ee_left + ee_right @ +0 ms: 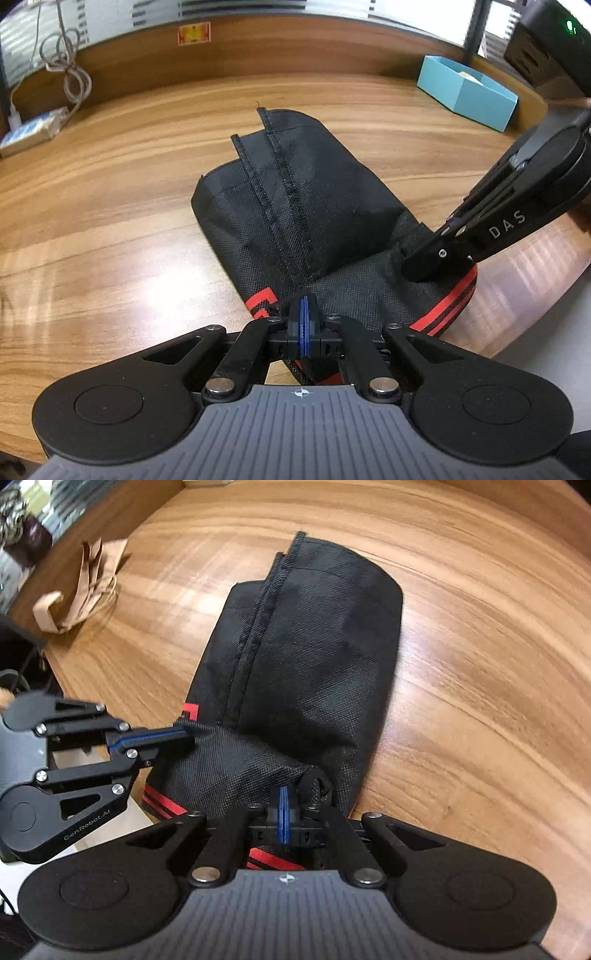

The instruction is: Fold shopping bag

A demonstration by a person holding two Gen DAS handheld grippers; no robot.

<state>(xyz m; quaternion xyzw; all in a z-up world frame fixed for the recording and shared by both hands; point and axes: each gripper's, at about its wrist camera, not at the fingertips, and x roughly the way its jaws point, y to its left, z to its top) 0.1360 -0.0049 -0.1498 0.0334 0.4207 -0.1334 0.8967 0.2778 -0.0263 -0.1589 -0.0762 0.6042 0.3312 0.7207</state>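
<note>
Both tongs pinch the bag's (295, 206) near edge, jaws closed on fabric: left gripper (303, 306) at one corner, right gripper (283, 794) beside it. Black bag stretches ahead across the table (110, 221).

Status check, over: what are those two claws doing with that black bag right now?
Left claw shut on black bag, near edge. Right claw shut on same edge. Bag part-folded on wooden table. Nothing in the way.

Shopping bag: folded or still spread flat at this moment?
Partly folded. The shopping bag lies as a narrow strip on the table, and both tongs, left and right, pinch its raised near end.
</note>
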